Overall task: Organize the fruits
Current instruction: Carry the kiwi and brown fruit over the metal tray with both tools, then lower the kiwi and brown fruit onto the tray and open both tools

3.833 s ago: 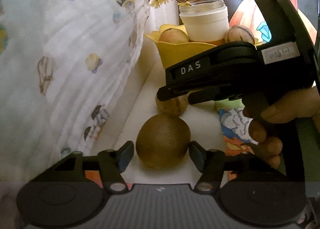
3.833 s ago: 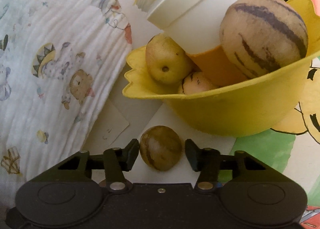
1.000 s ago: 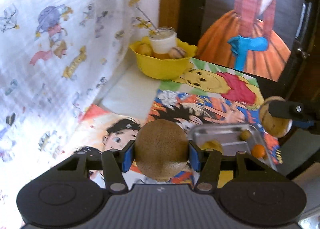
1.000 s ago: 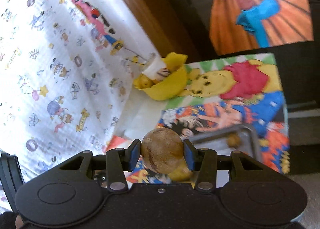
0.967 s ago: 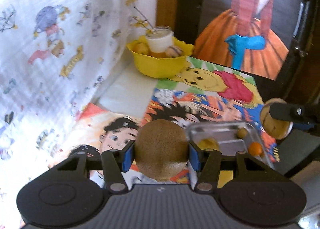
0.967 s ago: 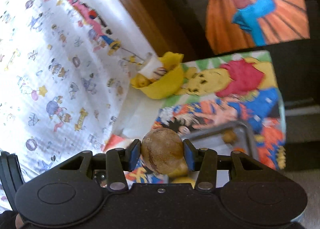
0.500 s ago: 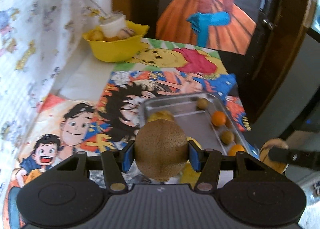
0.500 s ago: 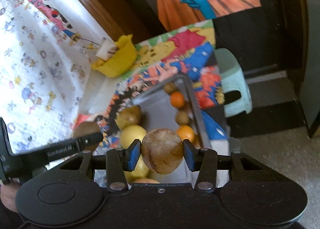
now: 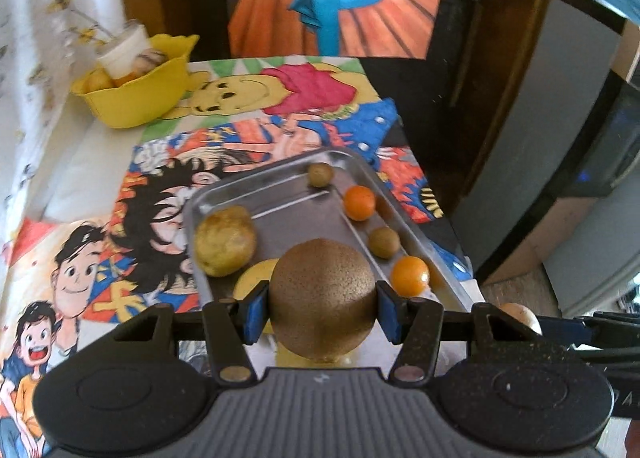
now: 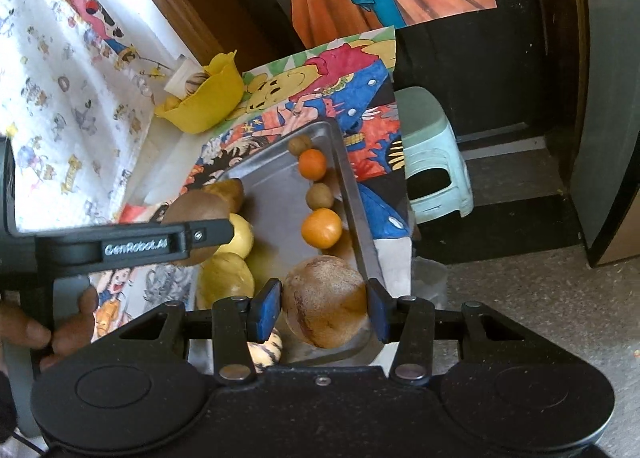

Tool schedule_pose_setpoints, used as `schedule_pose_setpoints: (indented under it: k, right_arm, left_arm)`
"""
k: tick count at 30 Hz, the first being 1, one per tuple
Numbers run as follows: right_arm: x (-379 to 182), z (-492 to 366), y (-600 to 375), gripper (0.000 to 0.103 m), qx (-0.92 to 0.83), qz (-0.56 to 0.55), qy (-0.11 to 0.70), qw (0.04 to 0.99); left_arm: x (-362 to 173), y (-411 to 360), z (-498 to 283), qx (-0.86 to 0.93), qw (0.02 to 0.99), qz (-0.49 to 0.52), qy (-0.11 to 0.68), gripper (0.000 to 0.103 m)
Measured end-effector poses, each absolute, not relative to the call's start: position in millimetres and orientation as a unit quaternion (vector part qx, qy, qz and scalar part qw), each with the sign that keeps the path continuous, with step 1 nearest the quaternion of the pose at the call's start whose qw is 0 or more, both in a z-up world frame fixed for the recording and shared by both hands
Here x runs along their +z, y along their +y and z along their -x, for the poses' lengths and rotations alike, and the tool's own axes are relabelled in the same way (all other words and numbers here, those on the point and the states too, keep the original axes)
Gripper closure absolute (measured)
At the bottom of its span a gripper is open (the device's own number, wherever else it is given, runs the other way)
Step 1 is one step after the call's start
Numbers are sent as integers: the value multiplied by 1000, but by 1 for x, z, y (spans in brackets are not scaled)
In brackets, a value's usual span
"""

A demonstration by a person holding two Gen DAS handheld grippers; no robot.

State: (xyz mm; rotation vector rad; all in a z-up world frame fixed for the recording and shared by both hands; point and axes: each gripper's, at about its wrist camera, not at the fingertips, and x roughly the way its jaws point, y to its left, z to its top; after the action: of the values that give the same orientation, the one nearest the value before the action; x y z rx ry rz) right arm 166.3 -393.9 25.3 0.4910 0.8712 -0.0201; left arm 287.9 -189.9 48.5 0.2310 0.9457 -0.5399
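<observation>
My left gripper (image 9: 322, 316) is shut on a brown kiwi (image 9: 322, 304) and holds it above the near end of a steel tray (image 9: 280, 182). My right gripper (image 10: 322, 310) is shut on a tan striped melon (image 10: 324, 300) above the tray's (image 10: 280, 166) near right corner. The tray holds several fruits: a row of small brown and orange ones (image 9: 359, 203) along its right side and larger yellow ones (image 9: 225, 246) along its left. The left gripper with the kiwi (image 10: 192, 210) also shows in the right wrist view.
A yellow bowl (image 9: 136, 96) with fruit and a white jar stands at the table's far left corner. Cartoon posters cover the table (image 9: 280, 98). A patterned cloth (image 10: 52, 98) hangs at the left. A pale green stool (image 10: 432, 154) stands on the floor right of the table.
Both grippers have carried their fruit from the yellow bowl to over the tray and come lower and closer to it. Both stay shut on their fruit.
</observation>
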Motion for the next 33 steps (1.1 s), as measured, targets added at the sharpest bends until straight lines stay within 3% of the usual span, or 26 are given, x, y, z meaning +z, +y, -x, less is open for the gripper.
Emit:
schedule_pose_setpoints:
  k: [14, 33]
  right_arm:
    - [13, -175, -385, 55, -25, -201, 425, 882]
    - [1, -187, -365, 55, -52, -200, 440, 874]
  left_arm:
    - [22, -224, -304, -279, 815, -146, 486, 44]
    - [16, -231, -317, -317, 802, -159, 480, 44]
